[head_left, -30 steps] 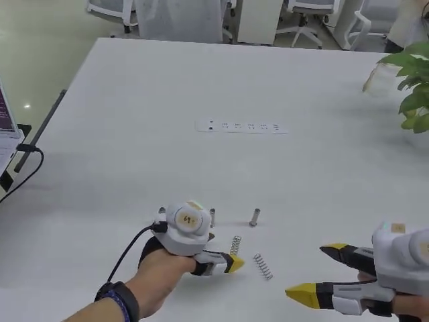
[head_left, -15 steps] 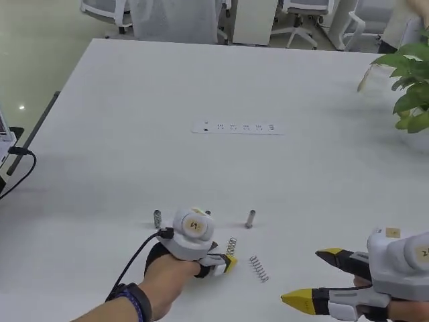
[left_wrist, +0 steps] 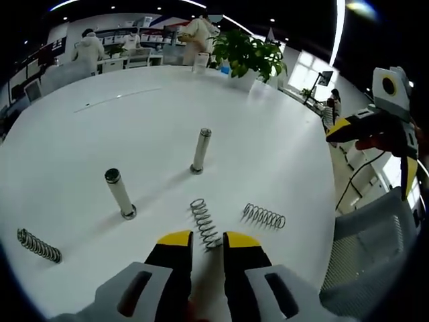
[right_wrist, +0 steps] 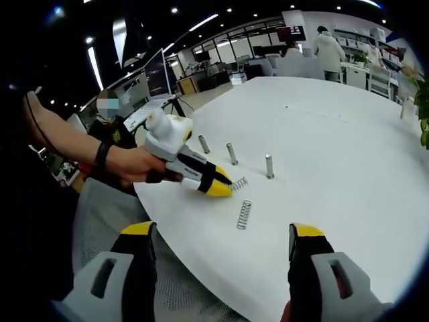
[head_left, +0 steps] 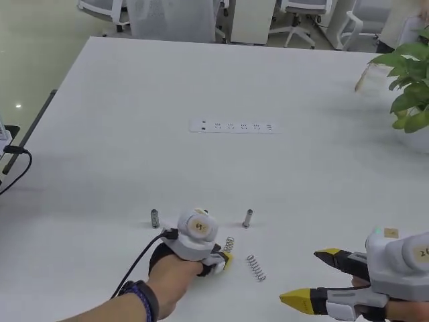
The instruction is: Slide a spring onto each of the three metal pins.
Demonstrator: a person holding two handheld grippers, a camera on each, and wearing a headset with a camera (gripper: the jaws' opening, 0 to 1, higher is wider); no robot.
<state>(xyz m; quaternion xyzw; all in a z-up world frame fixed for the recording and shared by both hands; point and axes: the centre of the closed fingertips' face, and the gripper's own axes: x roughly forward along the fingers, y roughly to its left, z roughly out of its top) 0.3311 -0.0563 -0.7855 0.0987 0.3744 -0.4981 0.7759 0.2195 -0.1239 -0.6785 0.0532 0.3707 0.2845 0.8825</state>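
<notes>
A spring lay on the counter beside a bare pin, its near end between the narrowly parted tips of the left claw. A firm pinch could not be confirmed. The spring would best be gripped near one end, stood upright and lined up over the pin. The right claw was held wide open and empty, low at the near right.

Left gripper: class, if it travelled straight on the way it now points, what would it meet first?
The spring, whose near end already sits between the left gripper tips. Beyond it, probably the farther upright pin, though depth in this fisheye view is hard to judge.
</notes>
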